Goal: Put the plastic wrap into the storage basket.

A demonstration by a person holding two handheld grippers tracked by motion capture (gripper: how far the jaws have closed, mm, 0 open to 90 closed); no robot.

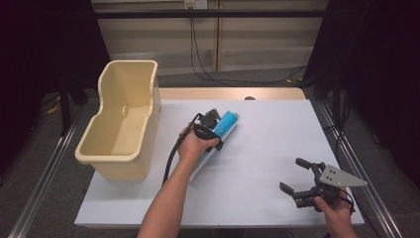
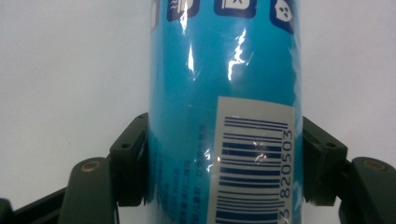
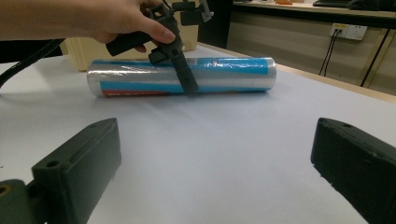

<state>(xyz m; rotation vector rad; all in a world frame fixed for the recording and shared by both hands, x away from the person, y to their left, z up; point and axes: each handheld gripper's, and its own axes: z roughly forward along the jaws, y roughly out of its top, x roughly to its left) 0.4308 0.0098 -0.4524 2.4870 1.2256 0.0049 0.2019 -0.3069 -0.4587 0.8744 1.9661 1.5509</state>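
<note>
A long blue roll in clear shiny wrap lies on its side on the white table, with a barcode label on it. My left gripper comes down over the roll's middle and is shut on it, its pads pressed against both sides. In the right gripper view the roll rests flat on the table, with the left gripper clamped across it under a hand. My right gripper hovers open near the front right of the table, nothing between its jaws.
A tall beige plastic bin stands at the table's left edge, close to the roll's near end. Cables hang behind the table's far wooden edge. A wall socket is on the back wall.
</note>
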